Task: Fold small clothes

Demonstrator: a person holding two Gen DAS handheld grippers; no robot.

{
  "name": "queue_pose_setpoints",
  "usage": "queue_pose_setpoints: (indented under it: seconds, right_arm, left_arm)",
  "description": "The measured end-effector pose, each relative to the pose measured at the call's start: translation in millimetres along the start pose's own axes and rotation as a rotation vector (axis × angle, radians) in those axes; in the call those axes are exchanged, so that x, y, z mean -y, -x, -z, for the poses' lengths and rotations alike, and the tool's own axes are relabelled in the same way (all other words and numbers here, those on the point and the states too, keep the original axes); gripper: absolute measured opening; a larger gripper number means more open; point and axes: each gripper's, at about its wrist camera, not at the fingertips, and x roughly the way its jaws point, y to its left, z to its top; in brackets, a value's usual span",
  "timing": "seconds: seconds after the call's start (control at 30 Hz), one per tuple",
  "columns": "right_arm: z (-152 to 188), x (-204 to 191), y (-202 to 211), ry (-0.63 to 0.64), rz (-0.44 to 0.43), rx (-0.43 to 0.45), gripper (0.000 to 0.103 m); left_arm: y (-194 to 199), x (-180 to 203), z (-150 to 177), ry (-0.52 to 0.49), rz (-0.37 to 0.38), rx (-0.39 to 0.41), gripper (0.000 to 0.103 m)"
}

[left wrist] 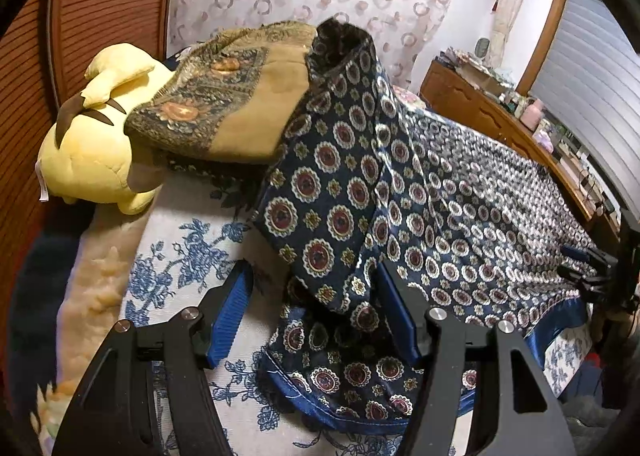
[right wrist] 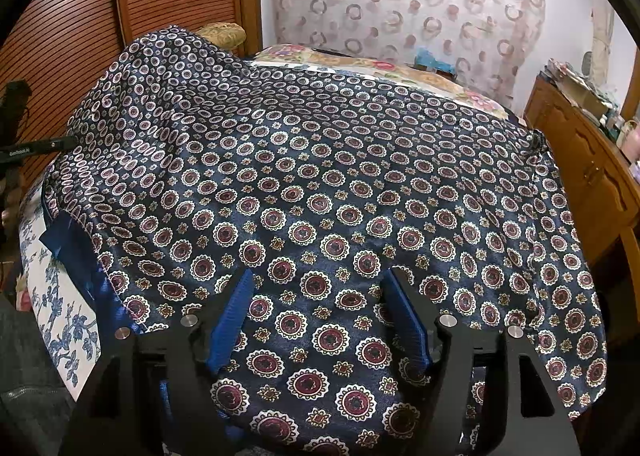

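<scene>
A navy garment with red and white medallions (left wrist: pixel 440 192) lies spread on the bed; it fills the right wrist view (right wrist: pixel 340 184). Its near left part is folded over, showing a blue satin hem (left wrist: pixel 320 412). My left gripper (left wrist: pixel 316 276) is open, its blue pads on either side of the folded flap's edge, just above the cloth. My right gripper (right wrist: pixel 320 280) is open and empty, hovering over the garment's near edge. The other gripper shows at the right edge of the left wrist view (left wrist: pixel 596 272).
A white bedsheet with blue flowers (left wrist: pixel 180 268) covers the bed. A yellow plush toy (left wrist: pixel 96 144) and a folded brown patterned blanket (left wrist: pixel 232 96) lie at the head. A wooden dresser (right wrist: pixel 592 168) stands right of the bed, a slatted wooden door (right wrist: pixel 80 16) left.
</scene>
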Motion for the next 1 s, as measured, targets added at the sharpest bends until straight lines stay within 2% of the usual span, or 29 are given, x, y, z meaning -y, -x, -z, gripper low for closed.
queue_pose_setpoints:
  seconds: [0.1, 0.23, 0.4, 0.47, 0.53, 0.6, 0.67, 1.0]
  right_arm:
    - [0, -1, 0, 0.000, 0.001, 0.000, 0.070]
    - [1, -1, 0, -0.002, 0.000, 0.000, 0.071]
    - [1, -1, 0, -0.002, 0.001, 0.000, 0.071]
    - [1, -1, 0, -0.002, 0.001, 0.000, 0.071]
    - [0, -1, 1, -0.002, 0.001, 0.000, 0.071]
    - [1, -1, 1, -0.002, 0.001, 0.000, 0.071]
    - [1, -1, 1, -0.002, 0.001, 0.000, 0.071]
    - [1, -1, 1, -0.003, 0.002, 0.000, 0.071]
  left_arm:
    - [0, 2, 3, -0.018, -0.005, -0.004, 0.064]
    - [2, 2, 5, -0.020, 0.015, -0.006, 0.052]
    - [1, 6, 3, -0.029, 0.047, -0.006, 0.043]
    - [2, 8, 1, -0.035, 0.055, -0.003, 0.036]
    - [2, 9, 0, -0.038, 0.069, 0.001, 0.020]
    - [3, 12, -2, -0.048, 0.080, 0.007, 0.009]
    - [8, 17, -2, -0.066, 0.082, 0.032, 0.006]
    - [41, 40, -22, -0.104, 0.147, 0.155, 0.005]
